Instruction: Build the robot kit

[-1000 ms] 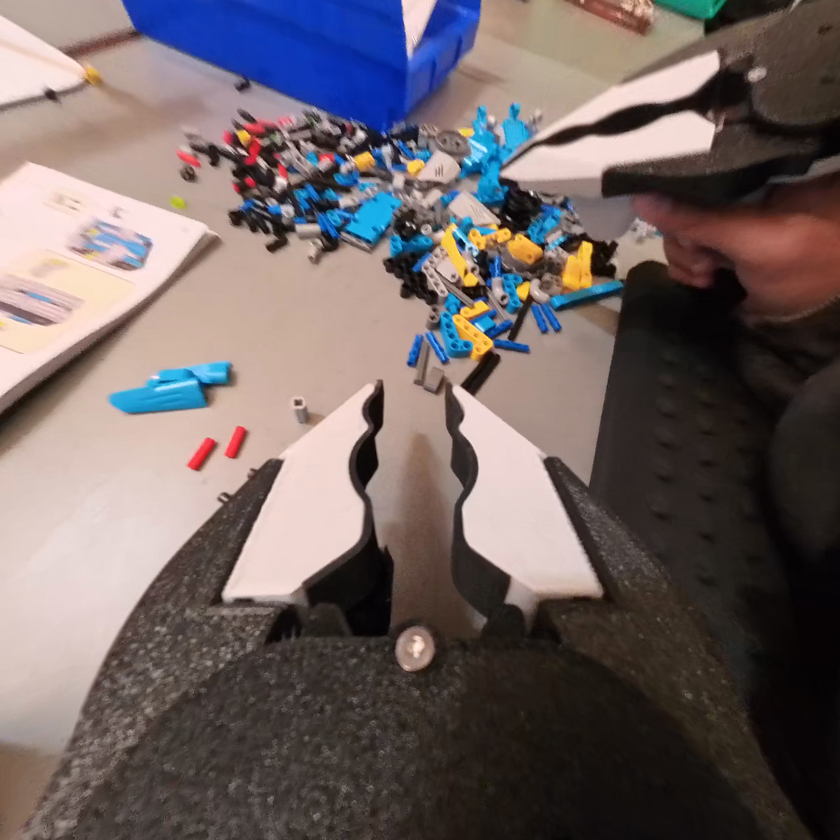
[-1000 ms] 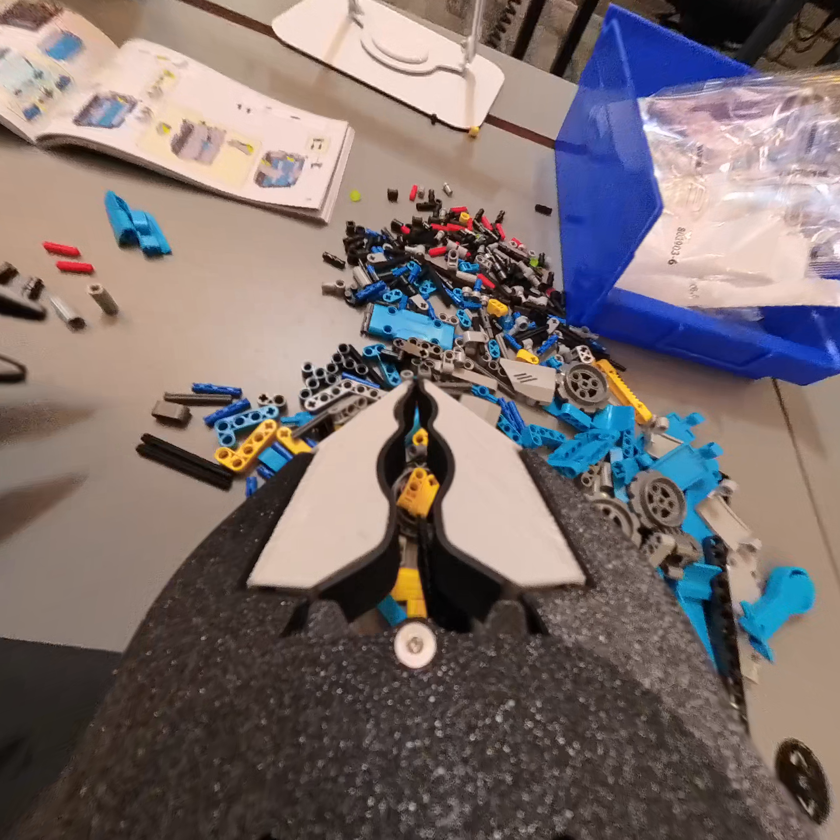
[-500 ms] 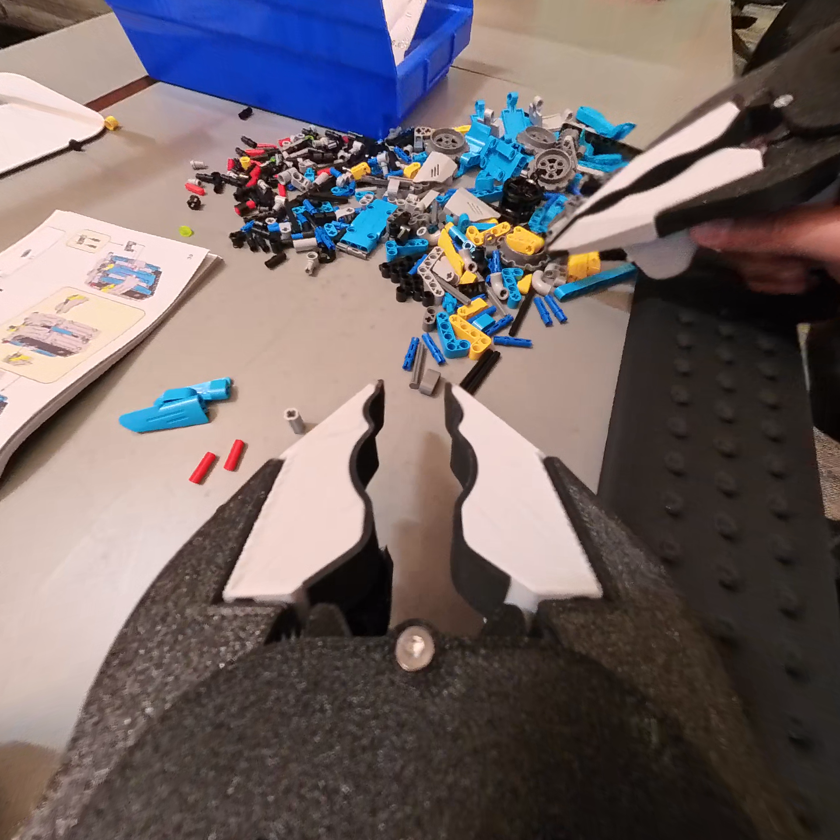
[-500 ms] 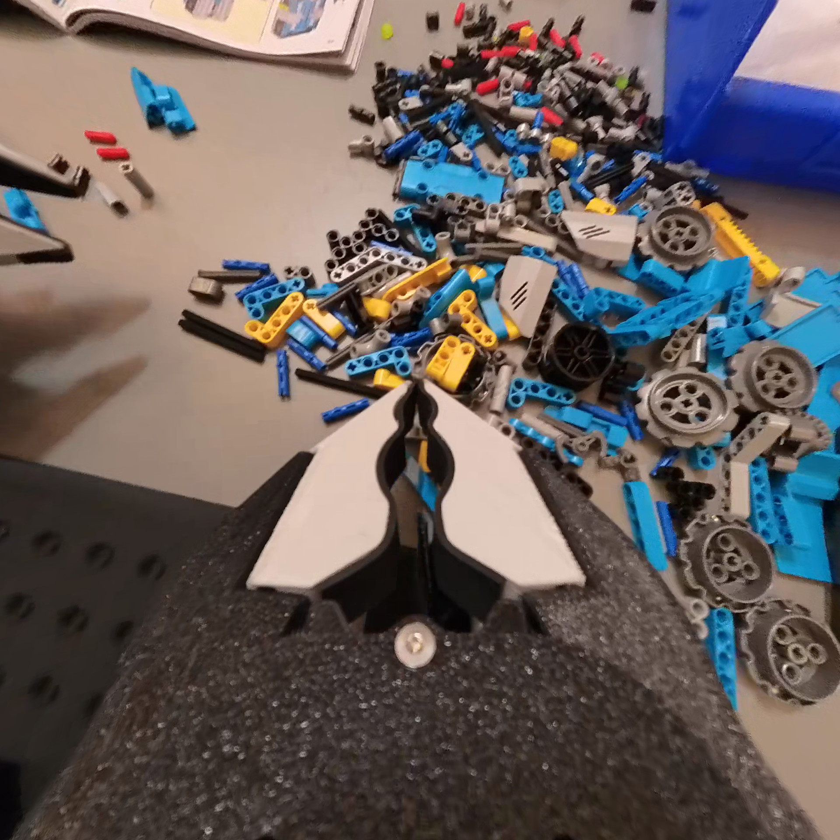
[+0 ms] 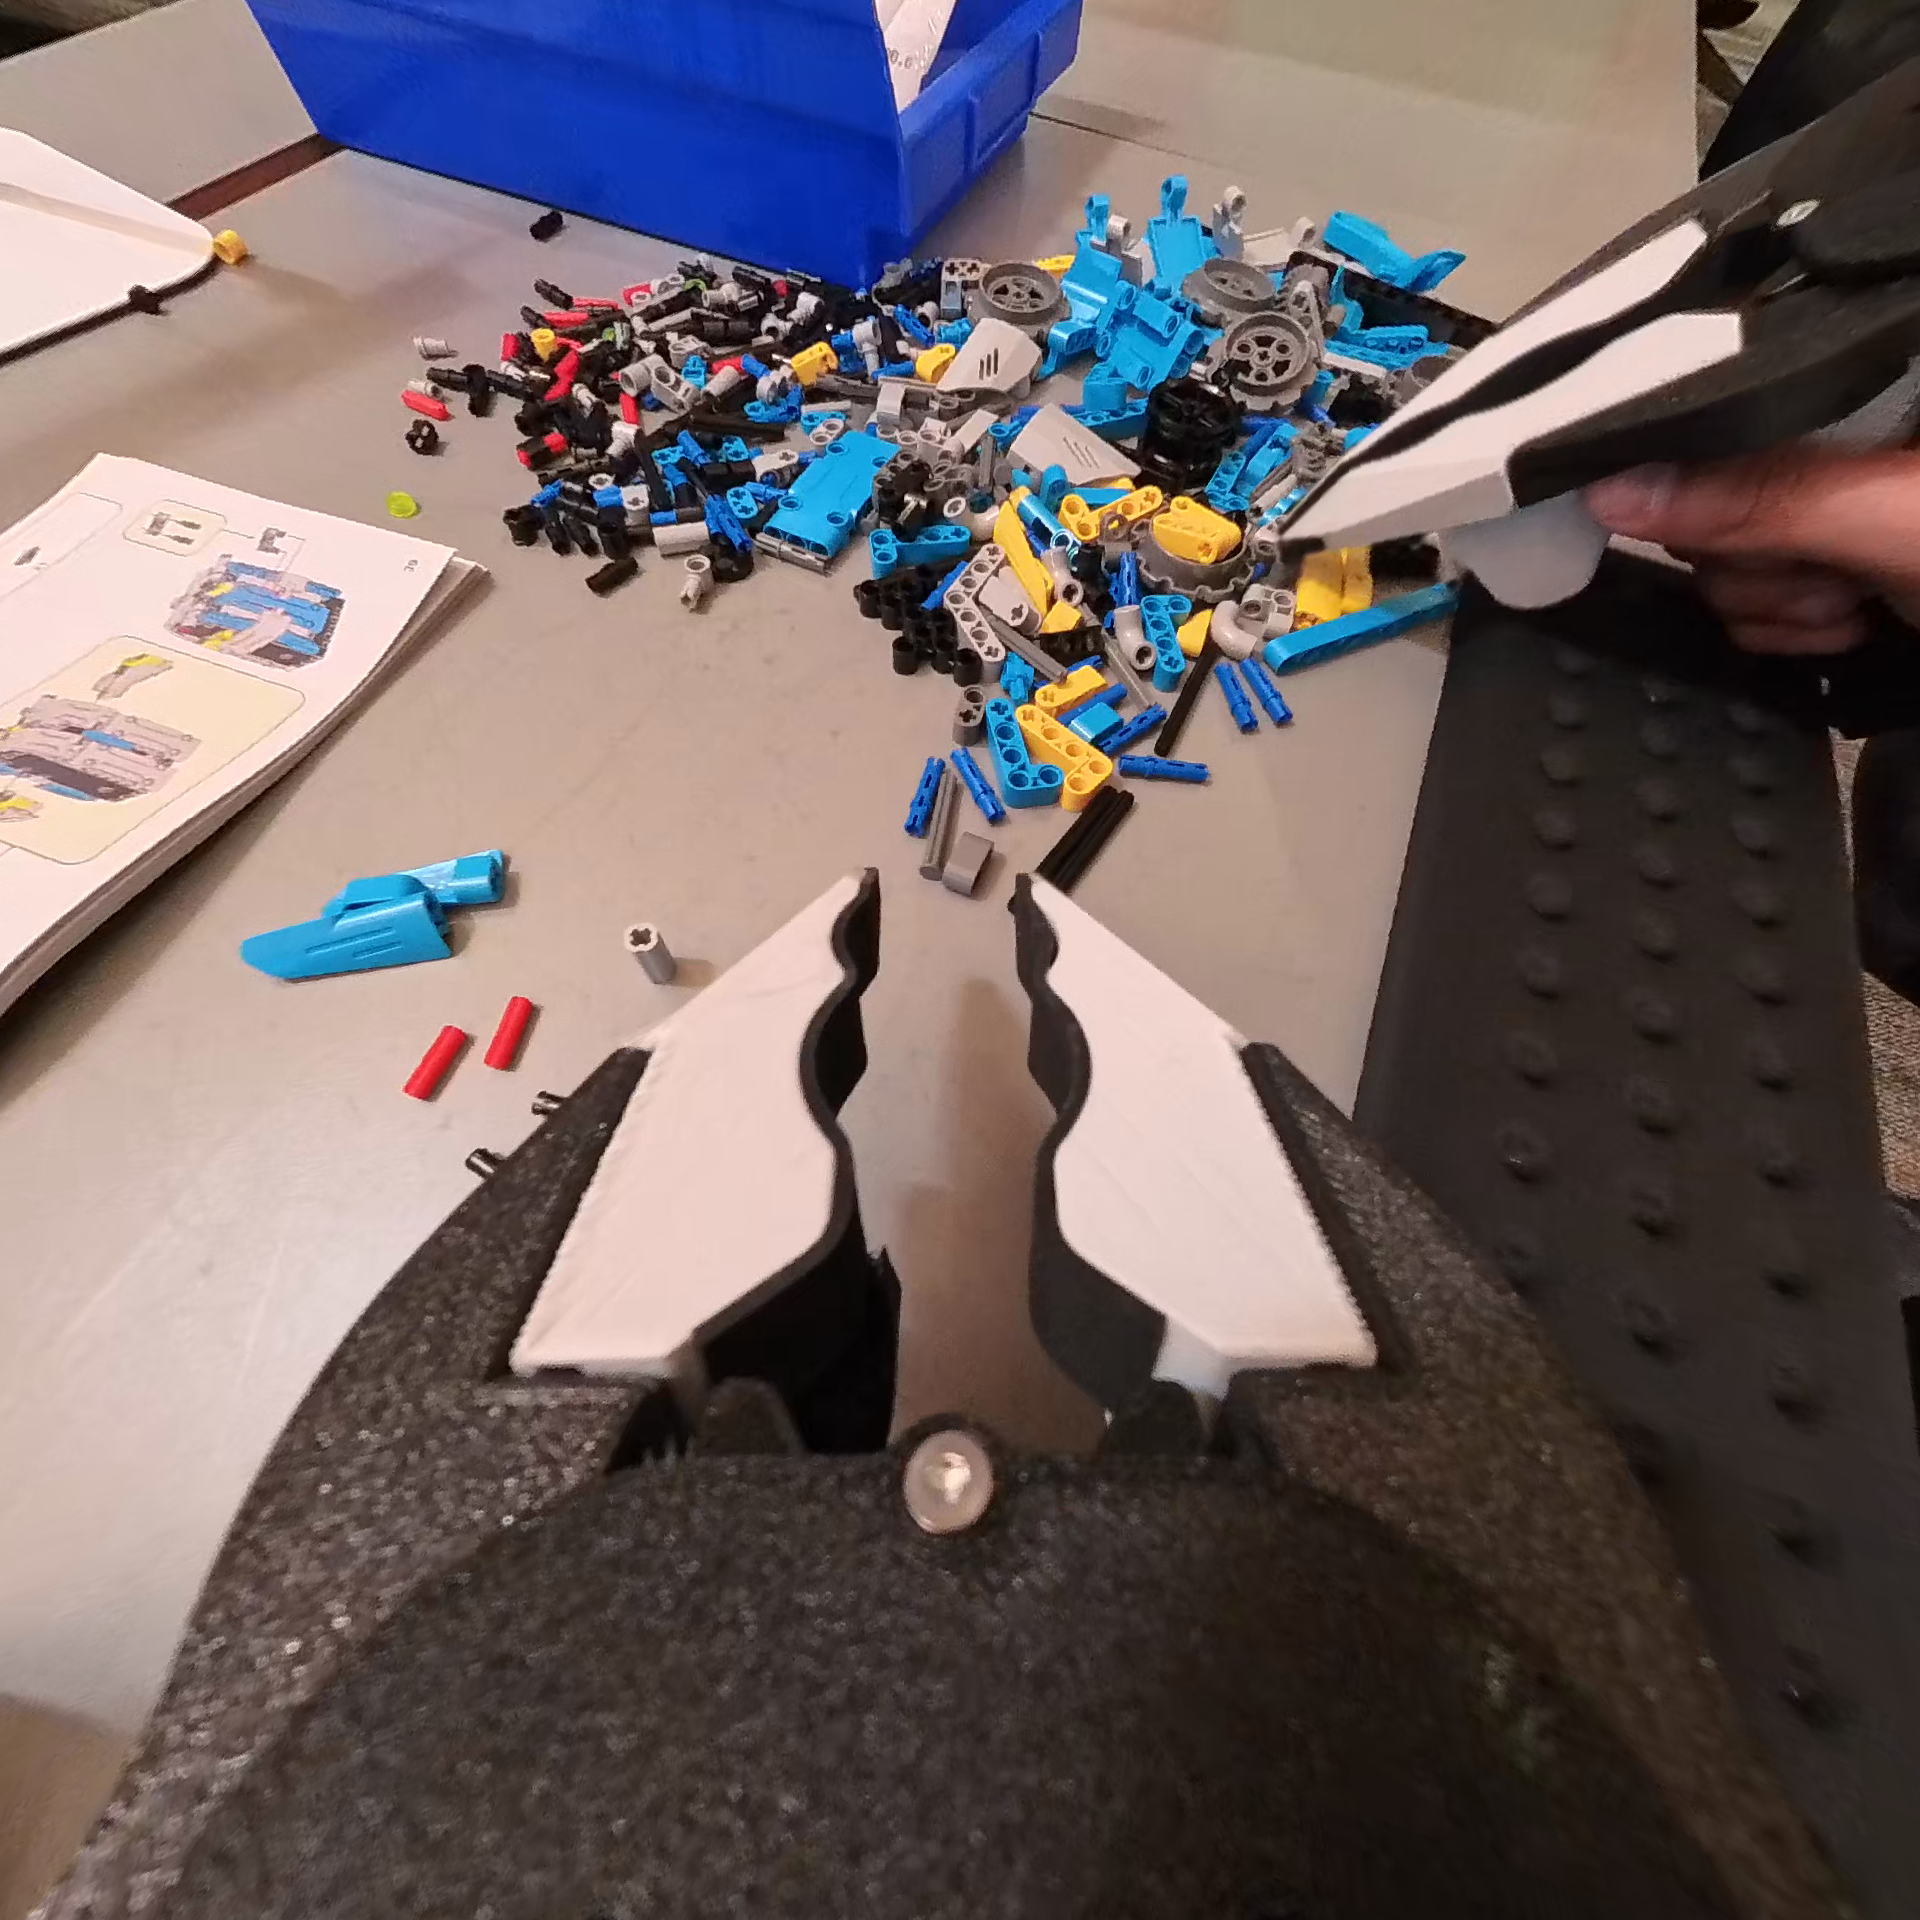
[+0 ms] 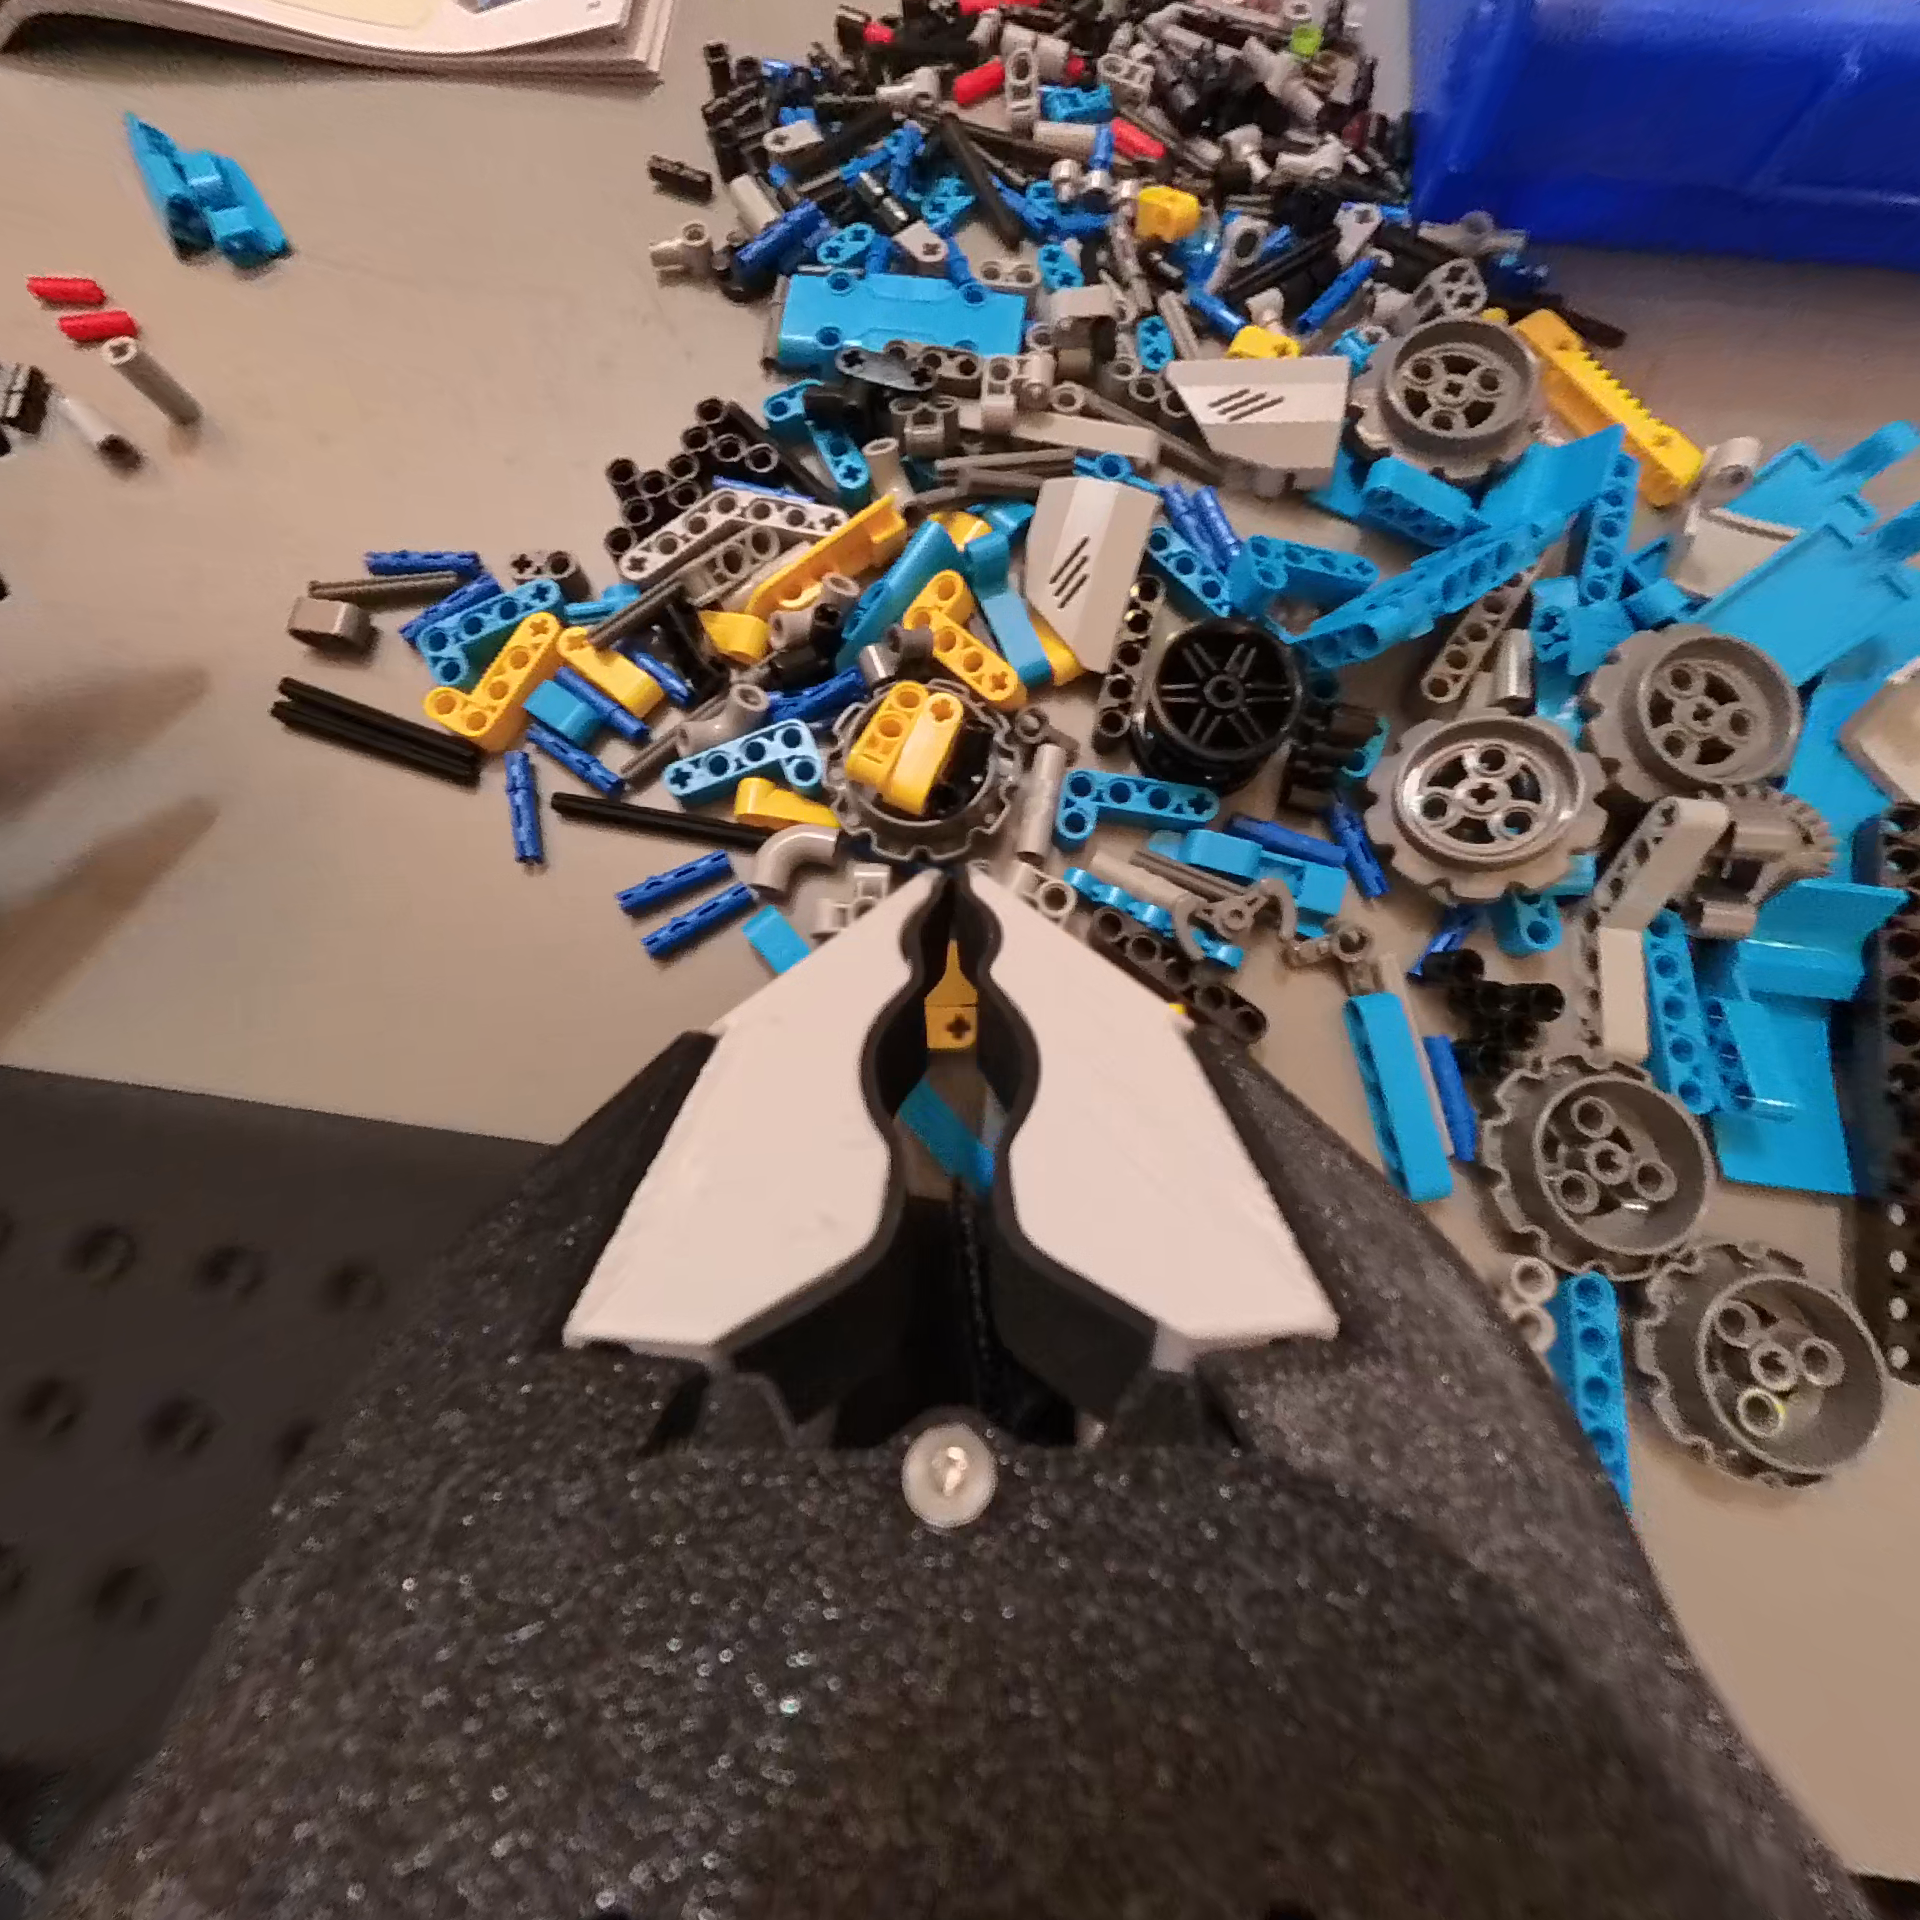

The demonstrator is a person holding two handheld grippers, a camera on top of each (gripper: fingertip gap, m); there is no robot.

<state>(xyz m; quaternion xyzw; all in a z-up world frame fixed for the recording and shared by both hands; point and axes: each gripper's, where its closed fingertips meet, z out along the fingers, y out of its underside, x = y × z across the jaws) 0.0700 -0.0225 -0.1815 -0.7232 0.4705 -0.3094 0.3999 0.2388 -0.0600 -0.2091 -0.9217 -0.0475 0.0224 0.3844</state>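
A pile of small building pieces, blue, black, yellow and grey, lies on the grey table; it also shows in the right wrist view. My left gripper is open and empty, low over the table. It is just short of a small grey piece and two black axles. My right gripper is shut, its tips at the near edge of the pile by a dark toothed ring with a yellow piece in it. I see nothing held. It shows at the right of the left wrist view.
A blue bin stands behind the pile. An open instruction booklet lies at the left. A cyan panel piece, two red pins and a grey sleeve lie apart. A black dimpled mat runs along the near edge. There is about 20 centimetres between the tips of the two grippers. It is some 5 centimetres from my left tips to the small grey piece. Seen from the right wrist view as well.
My right gripper has come down and back toward the near edge of the pile, staying shut. My left gripper has stayed open and almost still.
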